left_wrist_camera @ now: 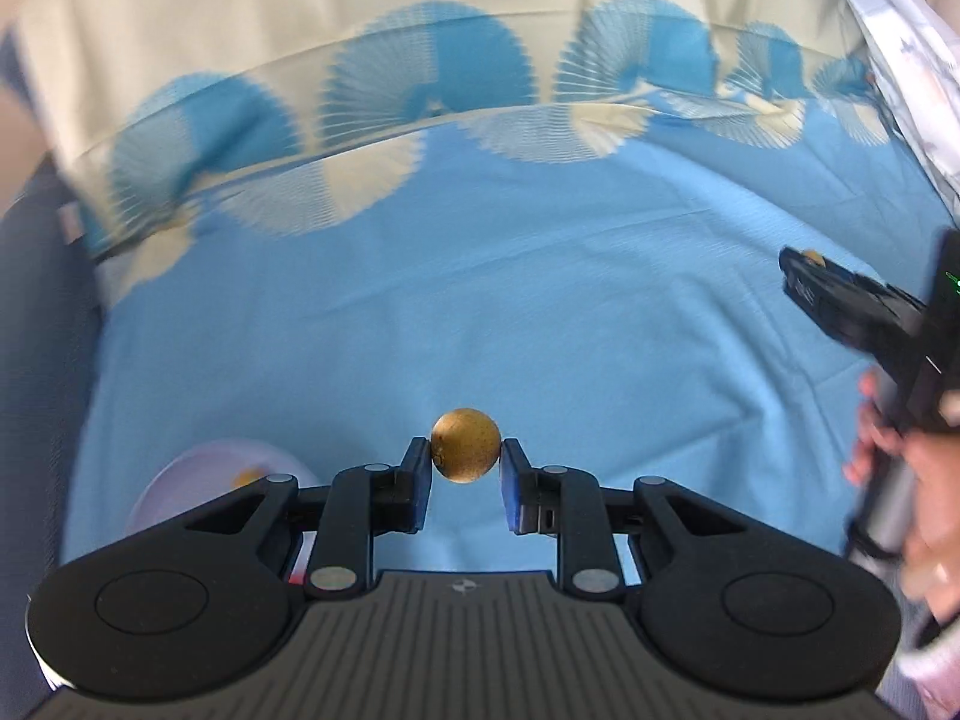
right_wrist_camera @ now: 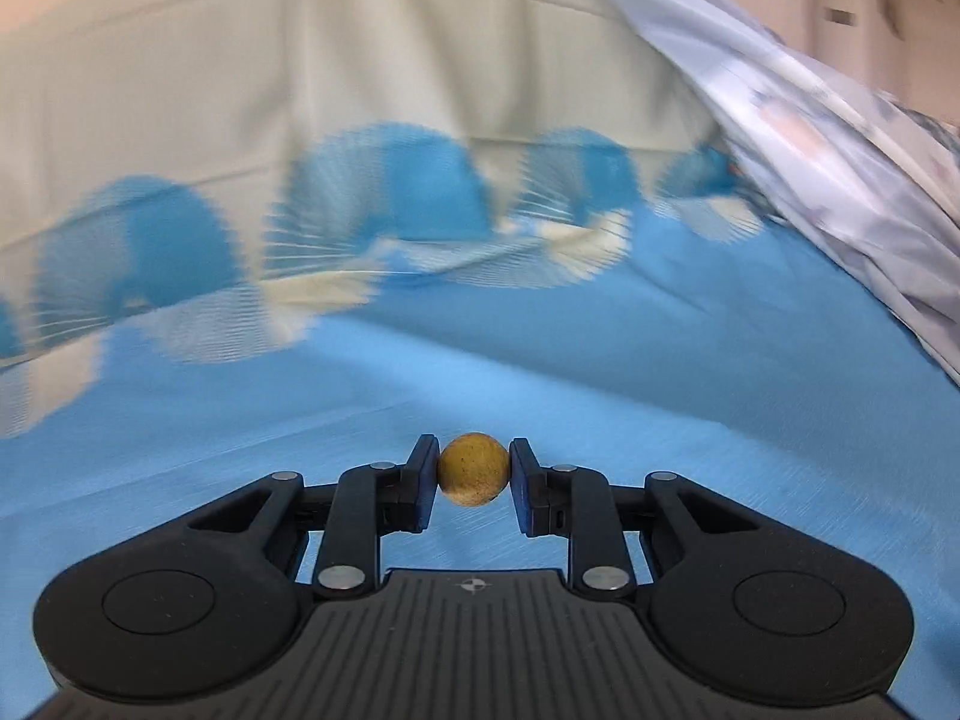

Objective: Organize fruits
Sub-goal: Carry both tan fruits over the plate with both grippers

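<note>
My left gripper (left_wrist_camera: 466,450) is shut on a small round brown-yellow fruit (left_wrist_camera: 465,443), held above the blue cloth (left_wrist_camera: 540,300). A pale plate (left_wrist_camera: 198,480) lies low at the left, partly behind the left finger, with another small fruit (left_wrist_camera: 247,477) on it. My right gripper (right_wrist_camera: 474,471) is shut on a similar round yellow-brown fruit (right_wrist_camera: 473,469), also lifted over the blue cloth (right_wrist_camera: 660,390). In the left wrist view the right gripper (left_wrist_camera: 804,267) comes in from the right edge in a person's hand (left_wrist_camera: 888,444), with its fruit (left_wrist_camera: 813,257) peeking past the fingers.
The blue cloth ends in a band of blue and cream fan patterns (left_wrist_camera: 420,90), beyond it plain cream fabric (right_wrist_camera: 300,60). A pale printed cloth (right_wrist_camera: 810,138) hangs at the right. A dark surface (left_wrist_camera: 36,330) borders the left edge.
</note>
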### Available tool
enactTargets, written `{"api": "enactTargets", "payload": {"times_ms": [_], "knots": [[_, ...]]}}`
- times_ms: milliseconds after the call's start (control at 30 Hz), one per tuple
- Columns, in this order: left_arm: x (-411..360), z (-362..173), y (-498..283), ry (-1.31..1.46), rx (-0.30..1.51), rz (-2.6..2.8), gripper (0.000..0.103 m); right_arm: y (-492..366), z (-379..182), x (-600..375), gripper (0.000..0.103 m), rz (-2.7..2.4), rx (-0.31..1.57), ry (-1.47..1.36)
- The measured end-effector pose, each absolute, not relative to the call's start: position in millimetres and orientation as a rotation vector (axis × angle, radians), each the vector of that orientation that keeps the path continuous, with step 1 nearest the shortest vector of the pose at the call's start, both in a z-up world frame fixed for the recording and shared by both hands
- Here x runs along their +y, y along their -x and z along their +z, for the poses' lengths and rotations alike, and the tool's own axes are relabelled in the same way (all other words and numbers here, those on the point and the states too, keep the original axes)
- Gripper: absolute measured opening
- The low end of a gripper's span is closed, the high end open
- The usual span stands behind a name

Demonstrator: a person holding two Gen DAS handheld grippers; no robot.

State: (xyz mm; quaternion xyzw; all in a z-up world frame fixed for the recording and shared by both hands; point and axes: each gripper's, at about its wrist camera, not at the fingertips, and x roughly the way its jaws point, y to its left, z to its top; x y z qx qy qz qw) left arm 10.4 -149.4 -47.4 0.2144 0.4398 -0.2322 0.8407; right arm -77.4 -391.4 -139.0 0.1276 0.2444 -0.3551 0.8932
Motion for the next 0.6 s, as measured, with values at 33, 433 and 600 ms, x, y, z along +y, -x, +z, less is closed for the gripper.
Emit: {"api": "enactTargets", "payload": {"times_ms": [33,433,600], "knots": [[-134.9,-41.2,-4.9,-0.443,0.931,-0.477,0.027,86.2,-129.3,-371.3,0.026,-0.686,0.512,-0.259],[10.3,16.5,72.4,-0.285,0.877,-0.394,0.027,178.0,-57.3,-187.0,0.027,-0.261,0.643,-0.202],[56.4,24.3,94.2,-0.232,0.864,-0.376,0.027,196.1,-30.7,-137.3,0.027,-0.184,0.623,-0.132]]}}
